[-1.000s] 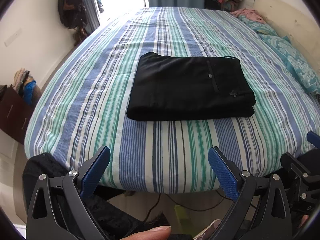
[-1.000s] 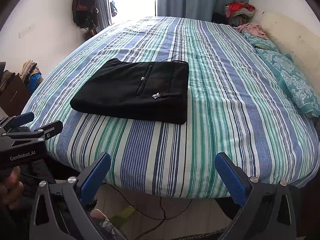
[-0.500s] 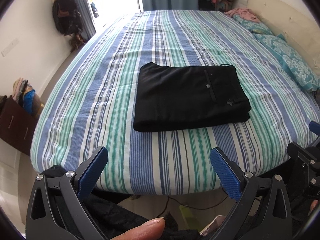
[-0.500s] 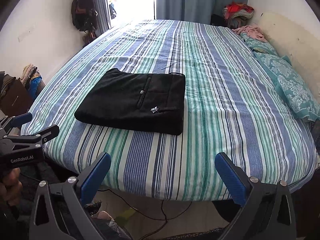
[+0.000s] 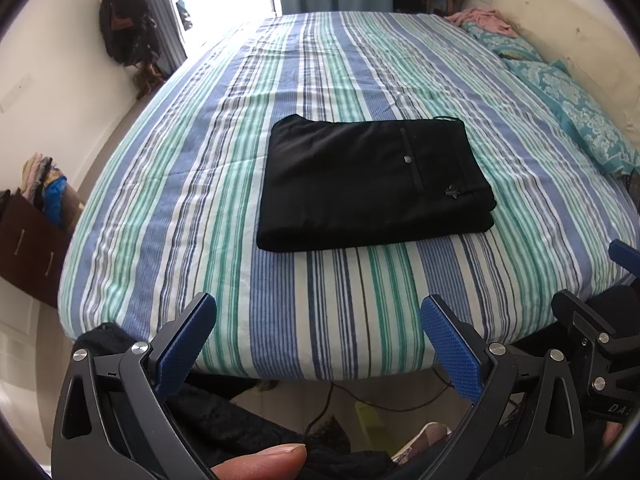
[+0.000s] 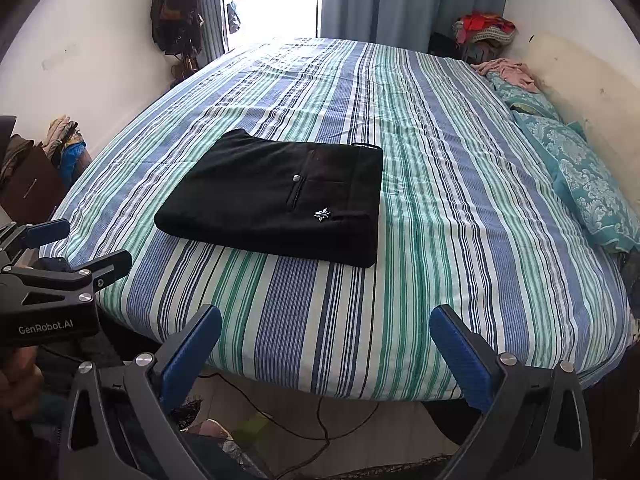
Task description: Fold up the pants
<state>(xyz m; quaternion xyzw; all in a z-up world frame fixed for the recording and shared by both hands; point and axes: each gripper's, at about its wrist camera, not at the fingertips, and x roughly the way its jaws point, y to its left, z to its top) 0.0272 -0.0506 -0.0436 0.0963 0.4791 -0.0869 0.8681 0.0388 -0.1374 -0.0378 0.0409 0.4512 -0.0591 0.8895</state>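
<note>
The pants (image 5: 372, 184) lie folded into a flat black rectangle on the bed (image 5: 360, 64), near its front edge and a little toward the left side. The top layer shows a pocket slit with a small button (image 6: 296, 178) and a pale emblem (image 6: 322, 214) close to the front right corner; folded layers stack at the front edge. Nothing touches the pants.

The left gripper (image 5: 318, 318) hangs in front of the bed's edge, well apart from the pants, its blue fingers (image 5: 450, 346) spread wide with nothing between them. A fingertip (image 5: 264, 460) of the person shows at the bottom of the left view. The right gripper (image 6: 326, 330) also hangs off the bed's front edge, fingers (image 6: 460, 352) wide apart and empty.

Patterned teal pillows (image 6: 588, 184) line the bed's right side, with a pink cloth (image 6: 508, 72) beyond them. Blue curtains (image 6: 400, 0) hang at the far wall beside a bright doorway. Cables (image 6: 316, 428) trail on the floor below the bed.
</note>
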